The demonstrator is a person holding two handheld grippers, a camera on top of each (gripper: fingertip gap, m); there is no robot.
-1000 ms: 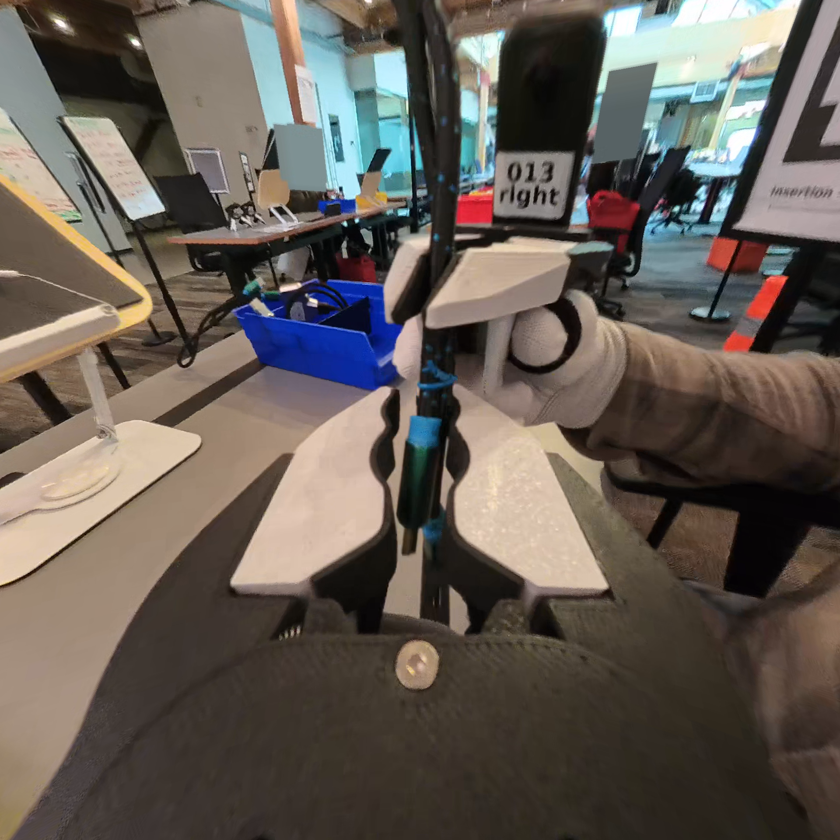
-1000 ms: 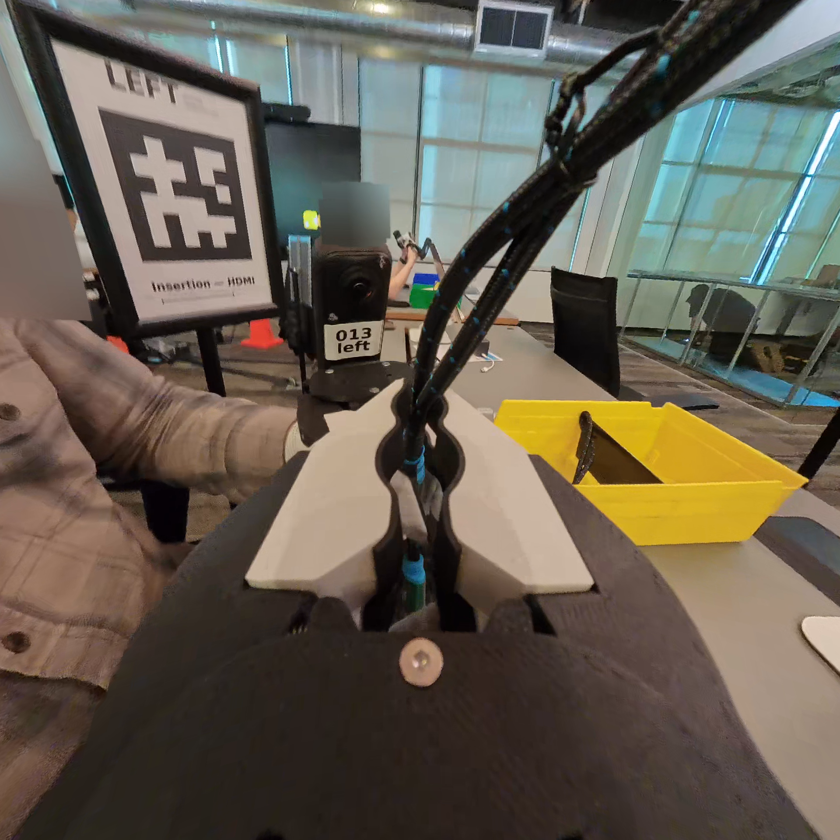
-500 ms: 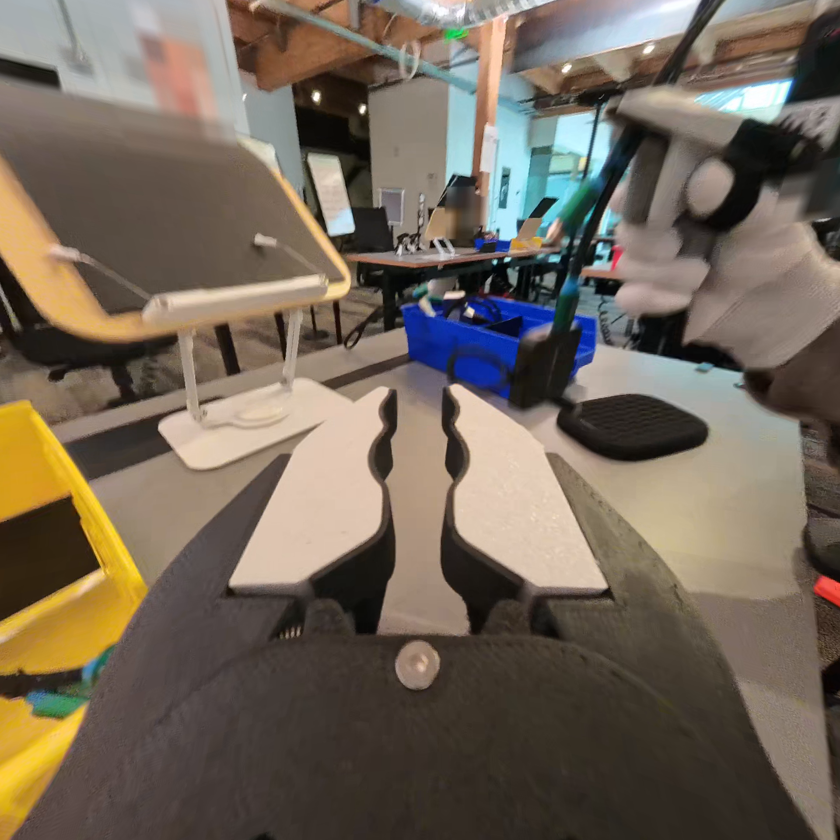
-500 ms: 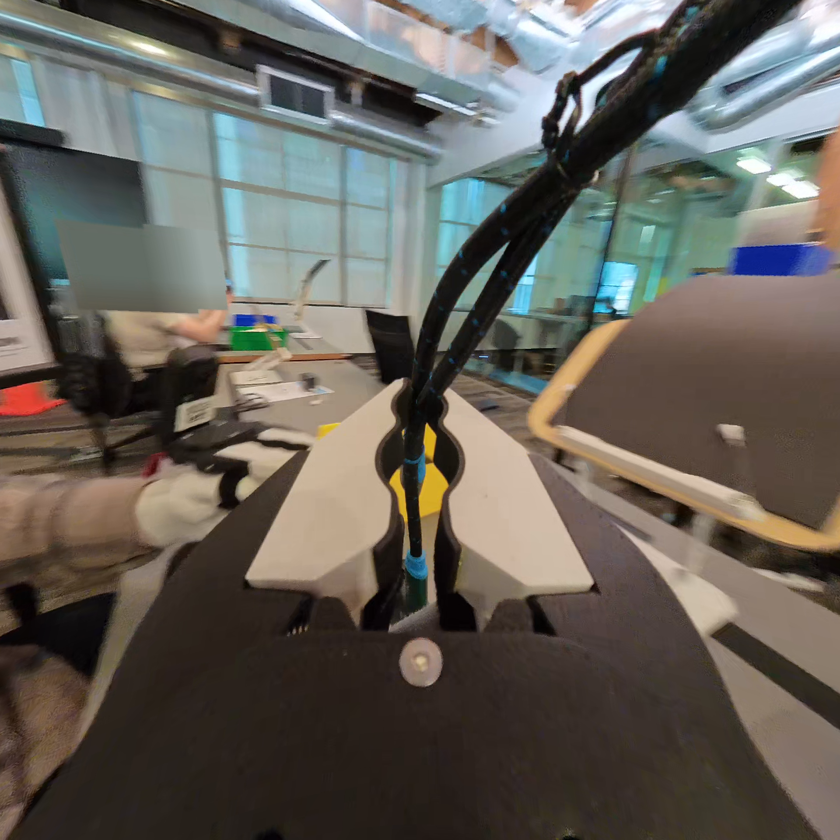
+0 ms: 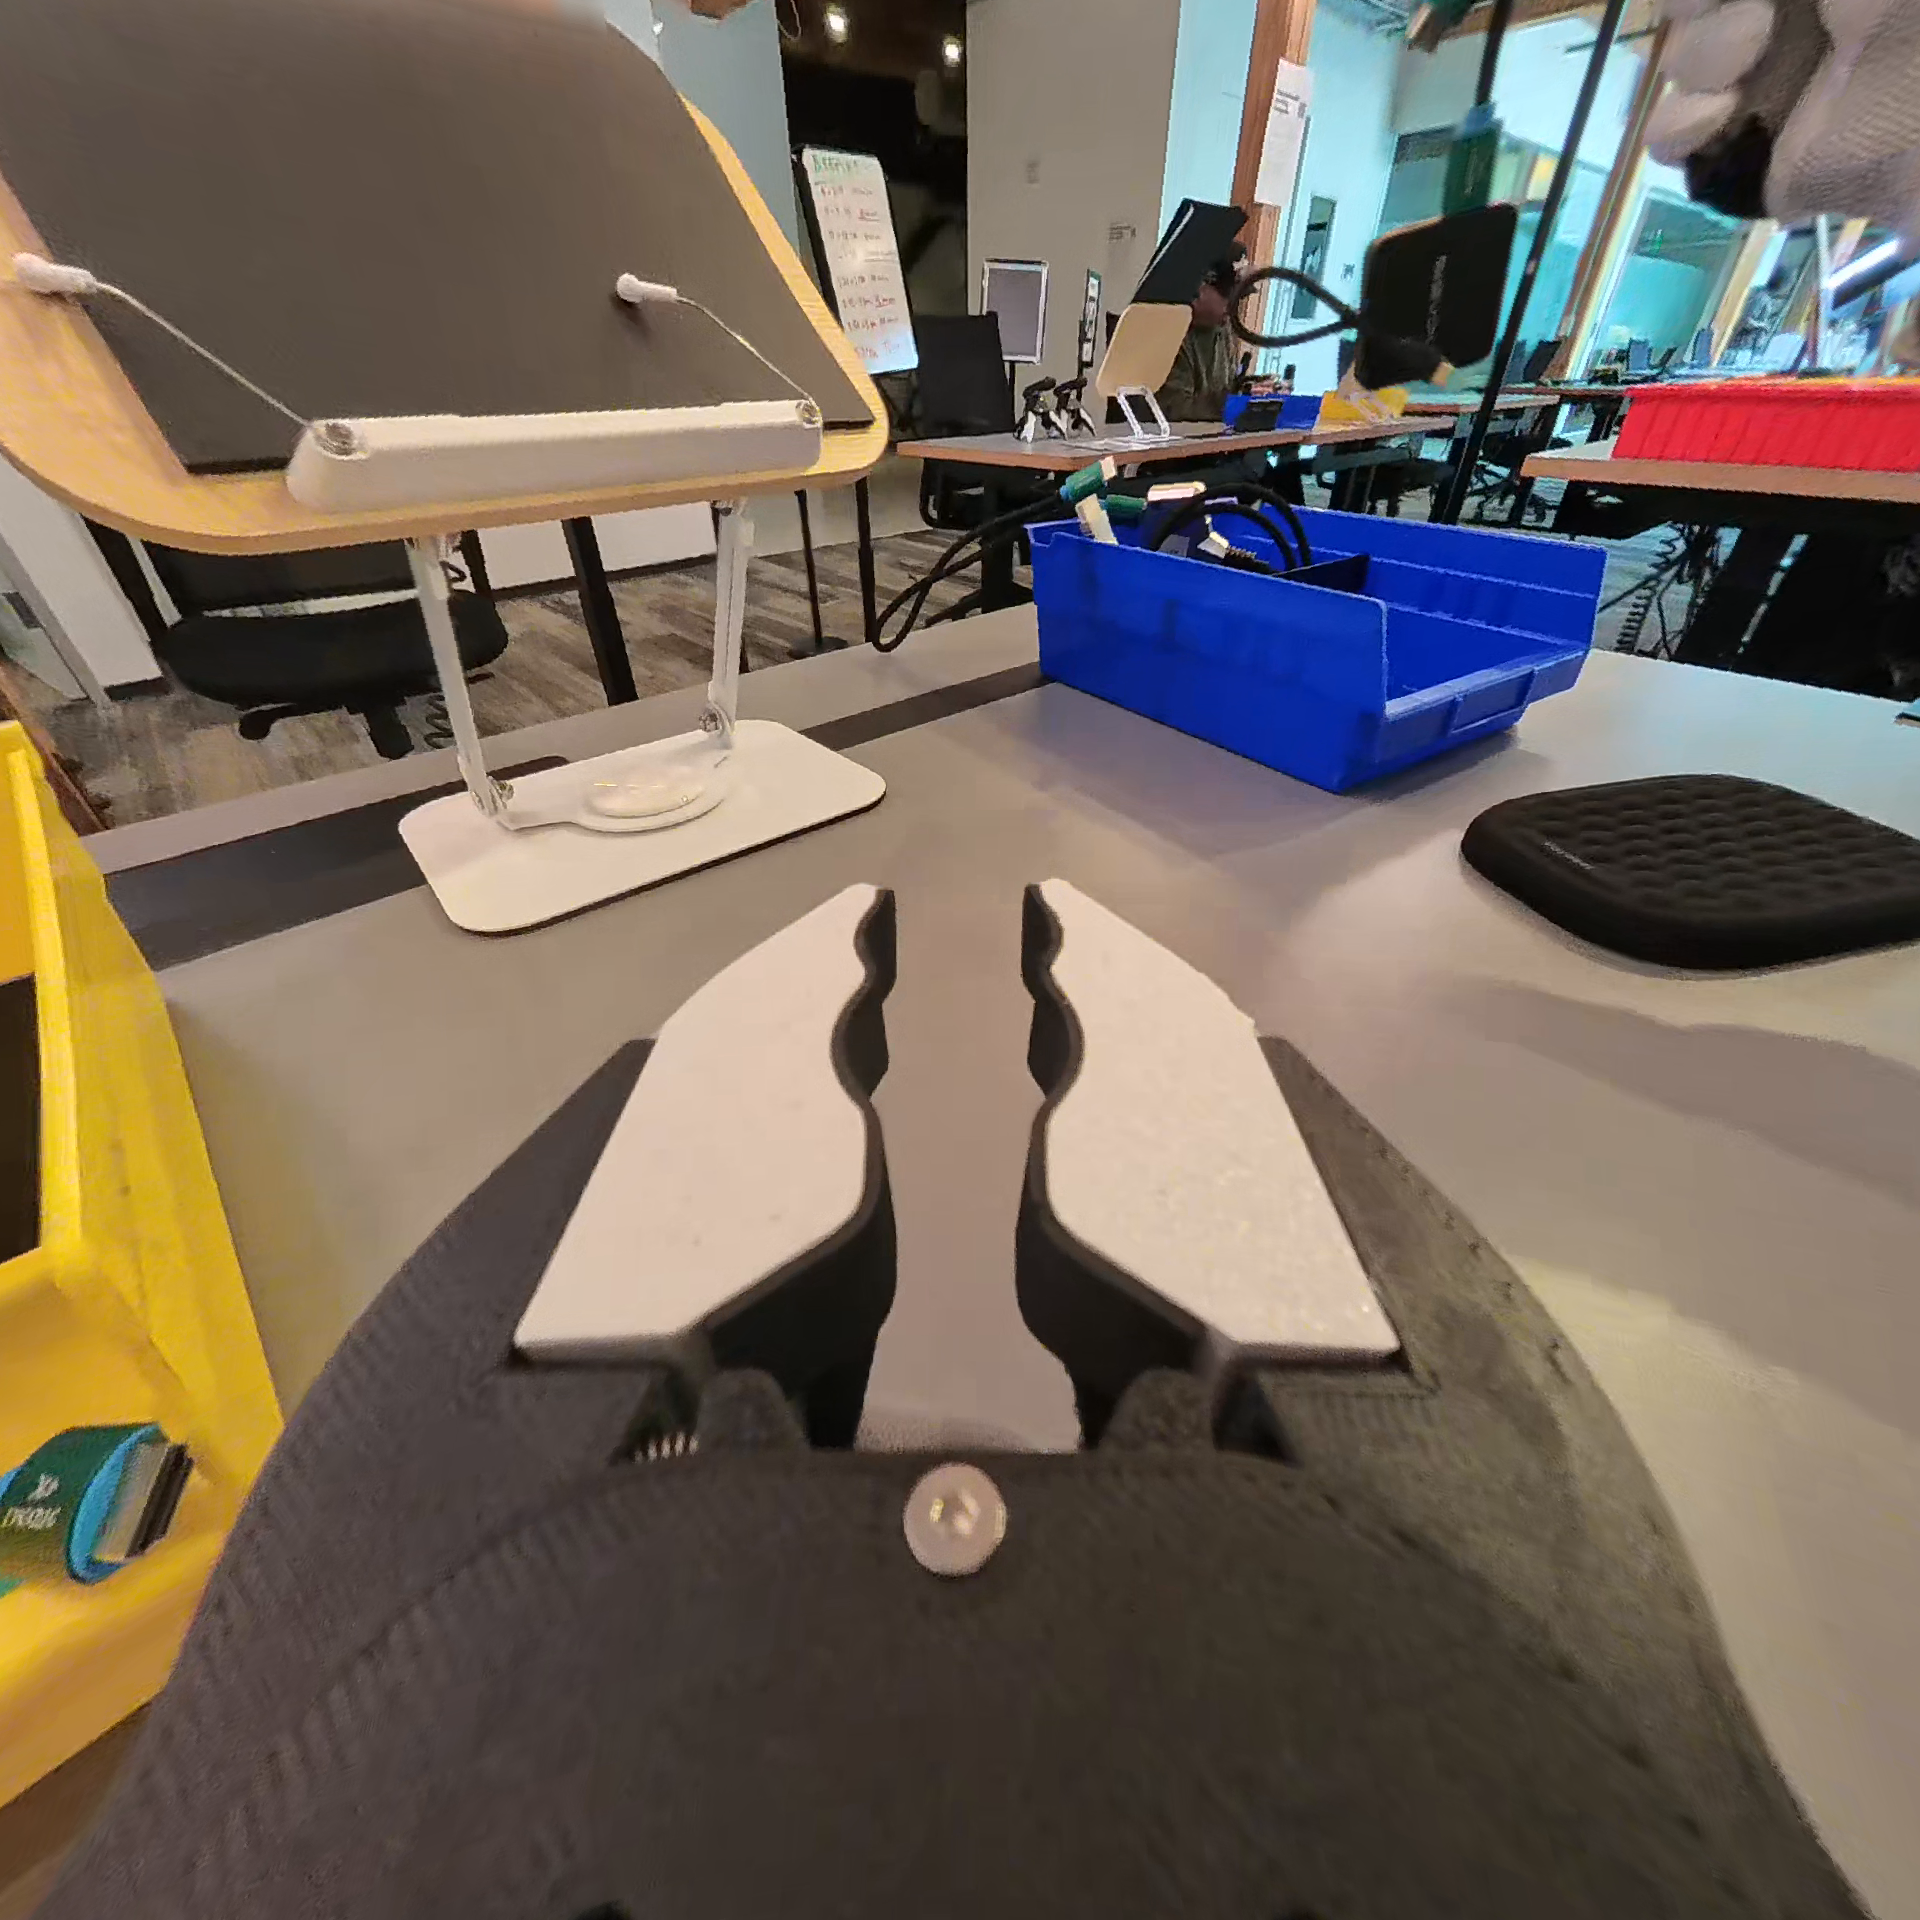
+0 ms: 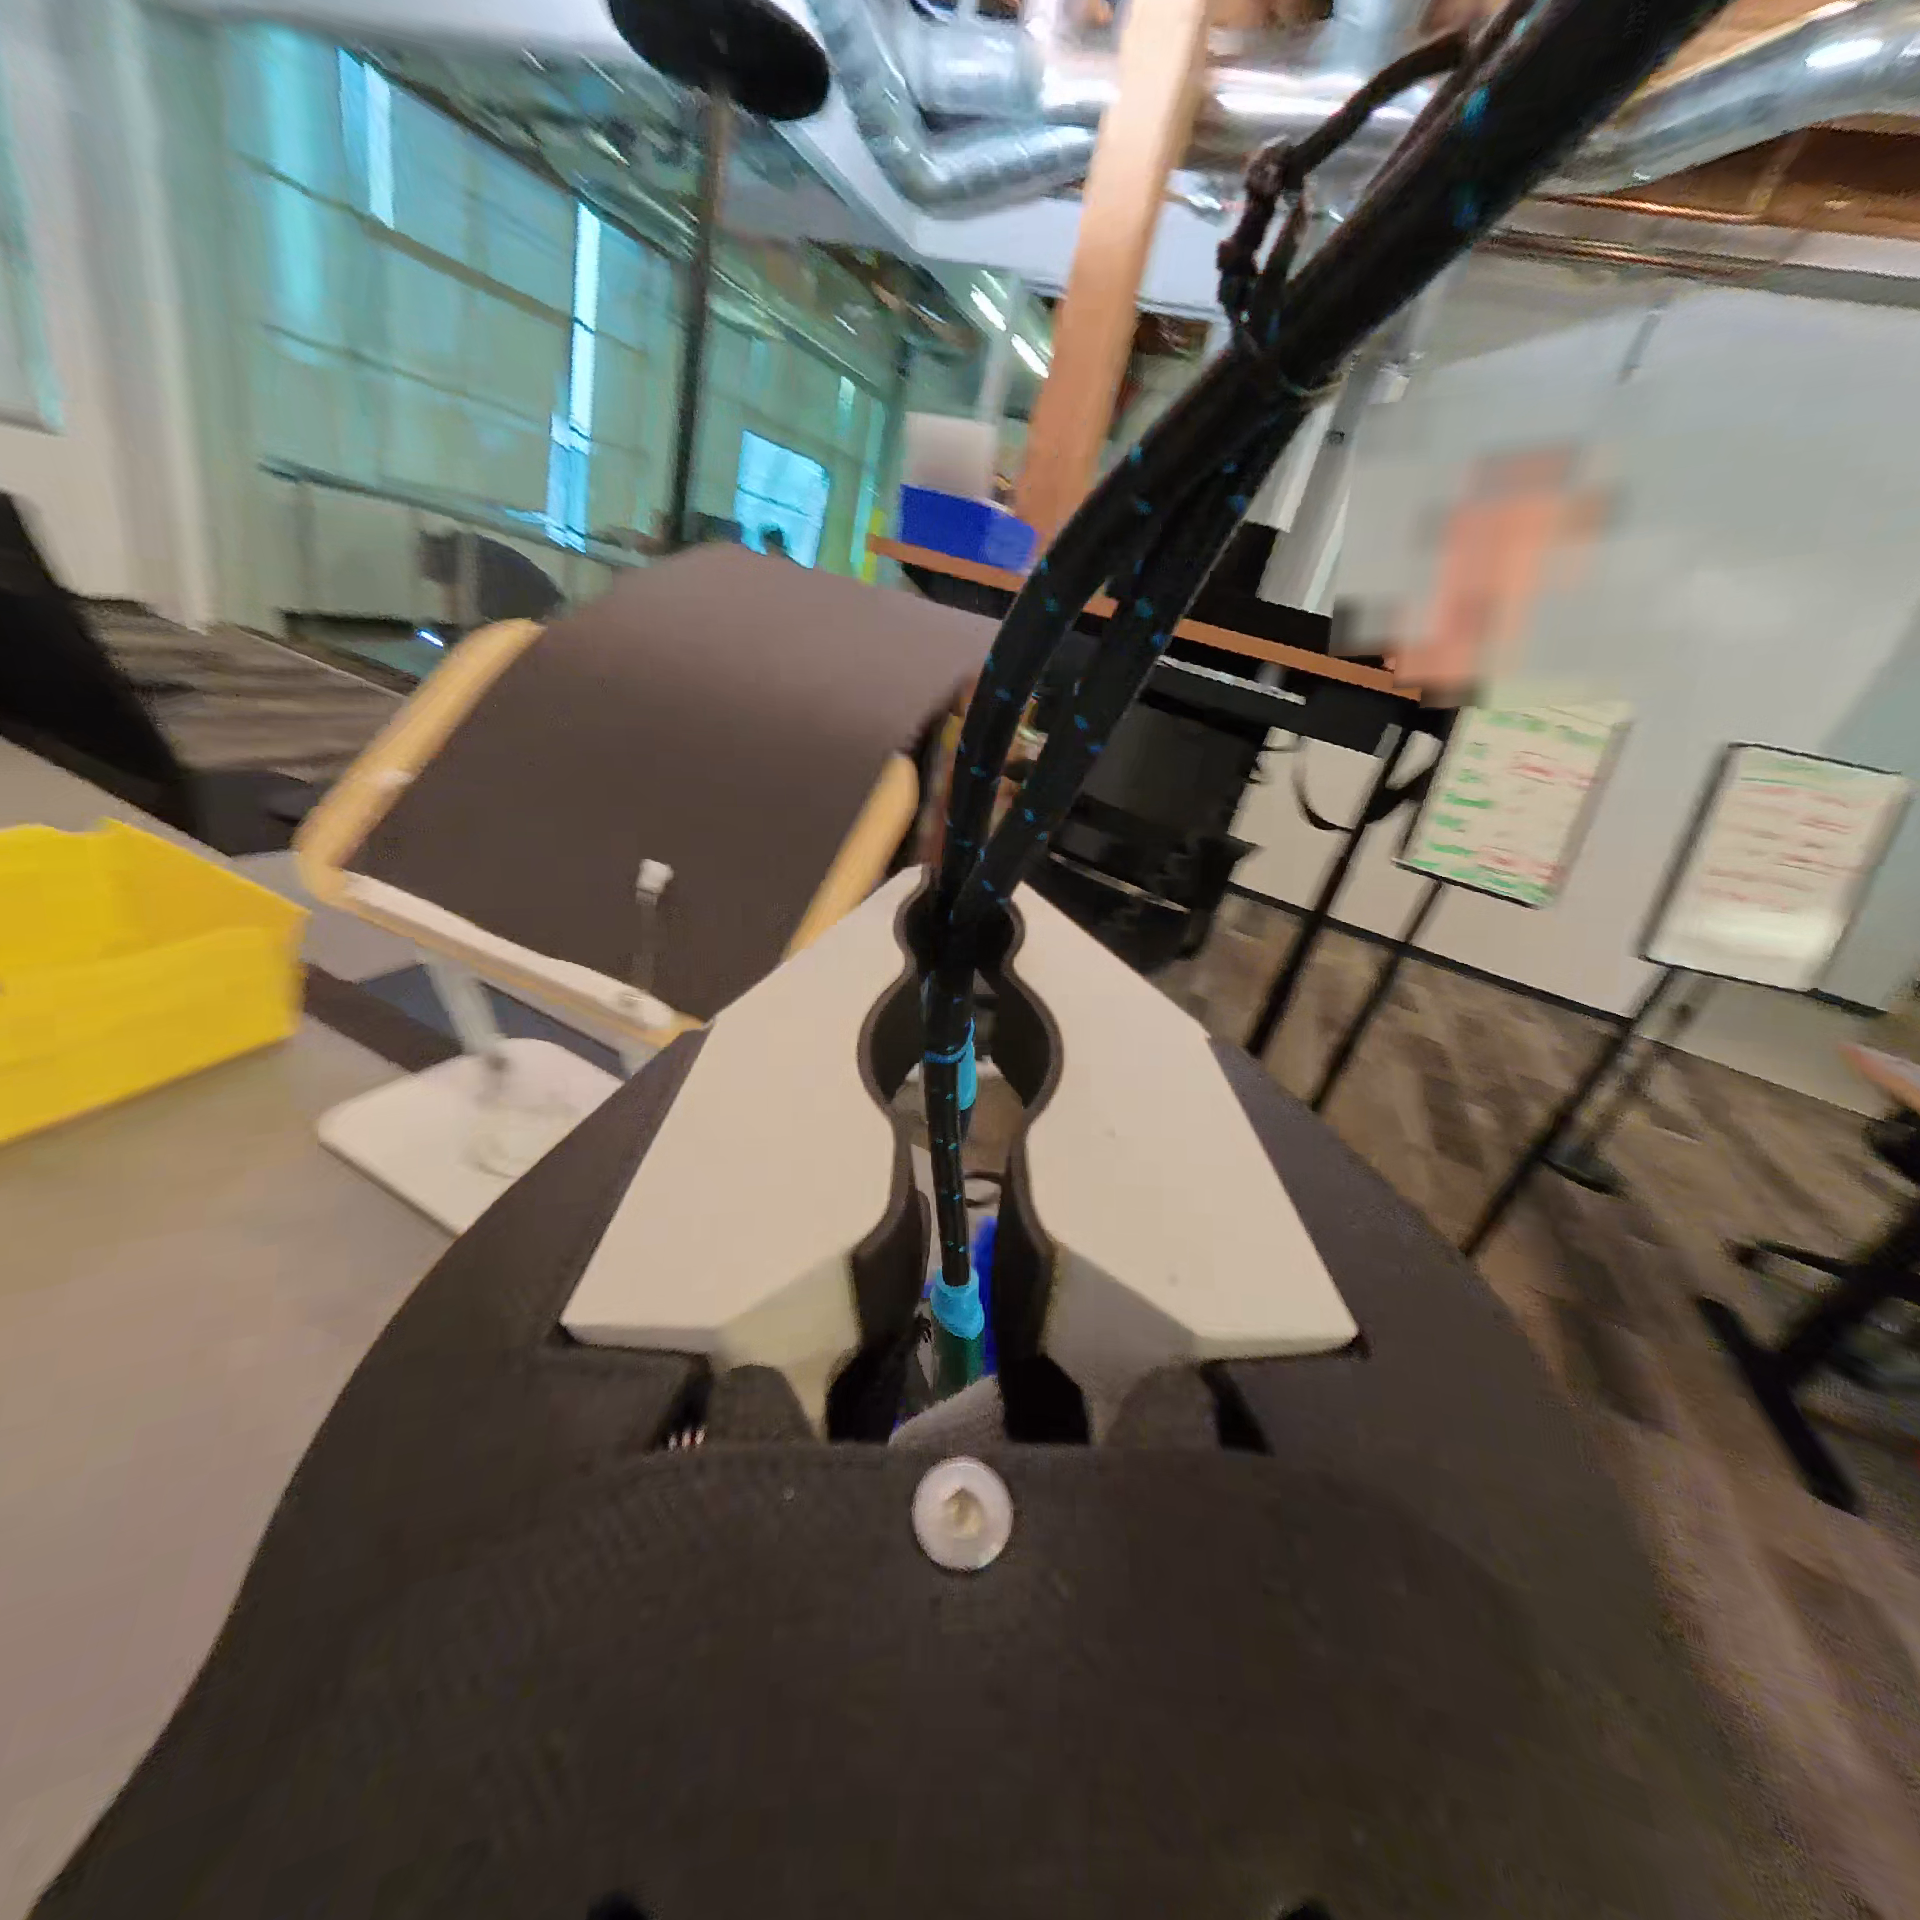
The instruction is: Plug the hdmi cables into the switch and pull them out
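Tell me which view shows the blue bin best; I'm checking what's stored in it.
The left wrist view: the blue bin sits on the grey table with cable ends sticking out of it. The right wrist view shows nothing that is clearly this bin.

Both grippers: black ribbed printed bodies, white wavy-edged fingers (image 5: 727, 1122) with black inner pads, silver screw (image 5: 954, 1519) at 6 o'clock.

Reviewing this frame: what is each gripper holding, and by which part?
Left gripper: open, nothing held. Right gripper: shut on the black braided HDMI cables, gripped on the cord just above a blue-collared plug.
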